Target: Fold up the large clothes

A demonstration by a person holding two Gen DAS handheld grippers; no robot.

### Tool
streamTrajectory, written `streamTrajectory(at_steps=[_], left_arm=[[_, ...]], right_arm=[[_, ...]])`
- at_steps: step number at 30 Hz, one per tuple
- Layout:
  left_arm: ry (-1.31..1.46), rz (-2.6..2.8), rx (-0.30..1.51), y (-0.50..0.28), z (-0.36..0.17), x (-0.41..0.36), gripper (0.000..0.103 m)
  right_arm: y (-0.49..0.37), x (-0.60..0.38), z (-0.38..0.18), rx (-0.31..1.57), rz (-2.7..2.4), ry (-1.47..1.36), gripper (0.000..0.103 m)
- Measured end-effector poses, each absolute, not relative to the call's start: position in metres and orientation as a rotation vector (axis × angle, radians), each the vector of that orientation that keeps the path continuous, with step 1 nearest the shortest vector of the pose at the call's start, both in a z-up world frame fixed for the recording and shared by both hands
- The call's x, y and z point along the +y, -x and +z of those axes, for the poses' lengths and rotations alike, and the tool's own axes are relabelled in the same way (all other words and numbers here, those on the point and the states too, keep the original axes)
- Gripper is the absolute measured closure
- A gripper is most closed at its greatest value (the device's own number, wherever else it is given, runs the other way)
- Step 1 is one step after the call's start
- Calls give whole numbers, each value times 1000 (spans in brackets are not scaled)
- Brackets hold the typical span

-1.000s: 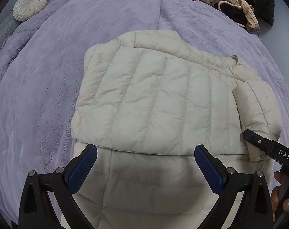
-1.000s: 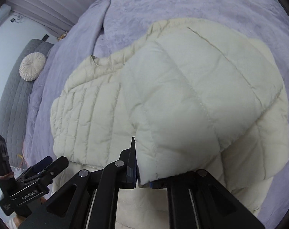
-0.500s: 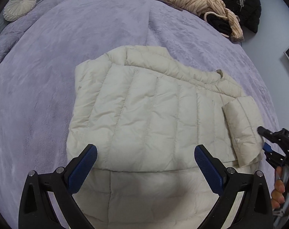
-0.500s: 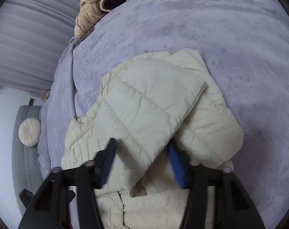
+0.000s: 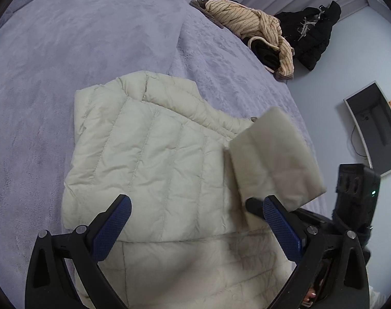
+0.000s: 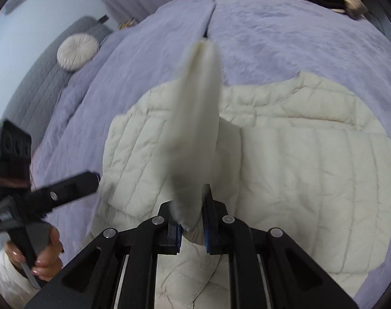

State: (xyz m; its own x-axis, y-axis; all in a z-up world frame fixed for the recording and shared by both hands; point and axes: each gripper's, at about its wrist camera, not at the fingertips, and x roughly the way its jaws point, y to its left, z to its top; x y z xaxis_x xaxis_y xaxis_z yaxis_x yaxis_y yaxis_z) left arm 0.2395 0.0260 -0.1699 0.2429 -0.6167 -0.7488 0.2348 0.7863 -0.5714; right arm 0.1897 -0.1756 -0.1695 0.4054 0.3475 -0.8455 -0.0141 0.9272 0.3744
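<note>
Bed [image 5: 79,51] w/ jacket [image 5: 154,159], clothes pile [image 5: 249,23]

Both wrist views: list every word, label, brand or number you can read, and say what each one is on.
No text can be read in either view.
Left hand-held gripper: a pale marking on its body in the right wrist view, too blurred to read.
Cream jacket, its sleeve clamped in the right hand-held gripper, the striped garment and the black coat: no print or tag visible.

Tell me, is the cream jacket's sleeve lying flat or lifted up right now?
Lifted. The right gripper is shut on the sleeve, which stands up off the jacket body.
</note>
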Motion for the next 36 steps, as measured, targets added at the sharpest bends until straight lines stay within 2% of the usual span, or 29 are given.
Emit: streamTrajectory(at_steps=[2, 3, 4, 13, 15, 16, 17, 20, 24, 36], left_arm=[[390, -635, 1212, -241, -173, 24, 1], [398, -651, 1220, -242, -175, 22, 1], [407, -662, 1230, -242, -178, 20, 1], [389, -686, 1334, -249, -203, -24, 1], [356, -670, 1317, -250, -200, -33, 16], [347, -669, 1320, -251, -200, -36, 43], [342, -658, 1336, -254, -202, -38, 65], [329, -611, 1338, -257, -208, -34, 90], [304, -575, 1305, -256, -206, -16, 95], [260, -489, 1316, -262, -218, 13, 95]], right_arm=[[-189, -163, -181, 1189, 278, -316, 55], [-187, -161, -186, 1204, 285, -321, 20], [-184, -162, -187, 1197, 283, -333, 15], [-133, -240, -177, 1169, 147, -552, 15], [-122, -260, -179, 1171, 108, -602, 15], [-116, -268, -181, 1171, 89, -620, 15], [-112, -276, -183, 1171, 72, -636, 15], [-98, -295, -193, 1167, 29, -704, 15], [-83, -314, -201, 1139, -20, -797, 15], [-67, -392, -199, 987, -217, -963, 15]])
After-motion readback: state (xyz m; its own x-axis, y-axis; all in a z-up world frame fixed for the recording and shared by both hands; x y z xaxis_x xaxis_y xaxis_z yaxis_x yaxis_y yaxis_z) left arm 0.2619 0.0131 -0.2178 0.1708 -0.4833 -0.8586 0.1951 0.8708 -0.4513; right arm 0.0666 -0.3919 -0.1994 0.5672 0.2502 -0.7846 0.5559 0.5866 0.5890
